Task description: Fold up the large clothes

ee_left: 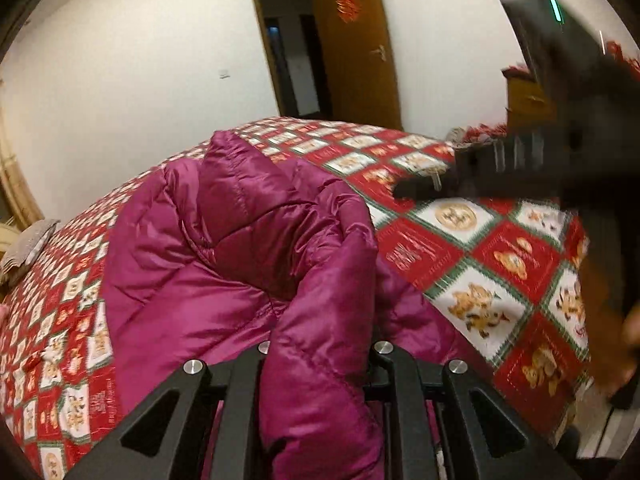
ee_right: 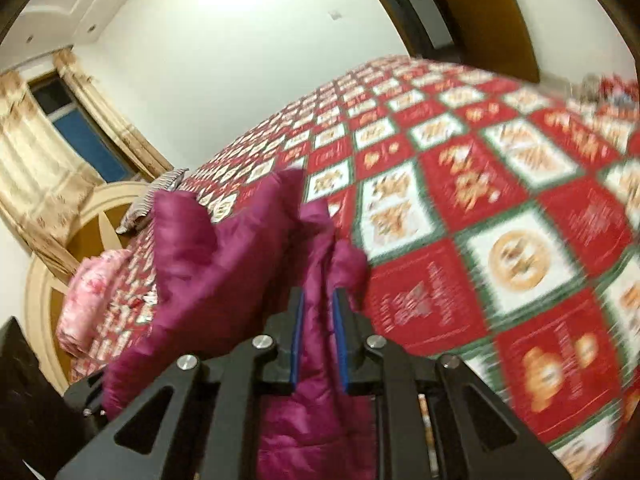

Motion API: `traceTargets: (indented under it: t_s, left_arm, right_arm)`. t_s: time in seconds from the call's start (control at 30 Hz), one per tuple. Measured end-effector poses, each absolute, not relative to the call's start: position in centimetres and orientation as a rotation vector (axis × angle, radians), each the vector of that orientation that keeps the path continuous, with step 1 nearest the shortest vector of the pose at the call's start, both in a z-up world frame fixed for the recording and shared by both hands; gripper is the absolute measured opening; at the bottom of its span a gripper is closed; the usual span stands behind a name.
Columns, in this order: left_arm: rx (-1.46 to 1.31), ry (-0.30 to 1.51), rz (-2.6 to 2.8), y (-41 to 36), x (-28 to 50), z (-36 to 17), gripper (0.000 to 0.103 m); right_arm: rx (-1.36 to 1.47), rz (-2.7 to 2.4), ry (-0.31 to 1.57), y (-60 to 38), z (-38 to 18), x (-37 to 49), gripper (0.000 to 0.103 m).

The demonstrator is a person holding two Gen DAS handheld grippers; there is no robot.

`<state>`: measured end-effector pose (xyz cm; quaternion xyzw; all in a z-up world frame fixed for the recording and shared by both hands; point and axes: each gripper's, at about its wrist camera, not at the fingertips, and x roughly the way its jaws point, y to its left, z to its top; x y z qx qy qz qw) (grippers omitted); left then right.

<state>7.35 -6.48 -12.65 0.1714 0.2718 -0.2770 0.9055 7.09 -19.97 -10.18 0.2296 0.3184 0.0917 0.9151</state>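
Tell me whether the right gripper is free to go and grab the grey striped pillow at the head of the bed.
Probably not as things stand: the right gripper is shut on a fold of the magenta puffer jacket, and the pillow lies beyond the jacket's bulk. It would have to let go first.

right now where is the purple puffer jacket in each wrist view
Left wrist: the purple puffer jacket fills the centre and lower left, a fold running down between the left gripper fingers.
Right wrist: the jacket sits lower centre-left, bunched between the right gripper fingers.
Shared landmark: the red, white and green checked bedspread beneath it.
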Motion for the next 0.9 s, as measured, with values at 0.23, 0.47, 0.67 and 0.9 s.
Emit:
traceTargets:
  t_s: [0.23,0.47,0.67,0.9]
  left_arm:
    - [0.388,0.595,-0.660,-7.6,7.7,-15.1,0.017]
    - [0.369,0.596,-0.702,-6.4,6.6,-14.7,0.025]
    - [0.497,0.543,-0.742,-5.0,2.3,-13.5,0.057]
    - [0.519,0.506,-0.830,0.6,-2.3,-10.7,0.069]
  right_arm:
    - [0.387,0.337,0.636,-17.7,-7.8,8.7,0.051]
    - [0.271,0.340,0.797,-15.3,-11.9,12.1,0.026]
    - [0.265,0.340,0.891,-16.2,-14.4,12.9,0.024]
    - [0.248,0.350,0.921,-16.6,-15.8,13.4,0.023]
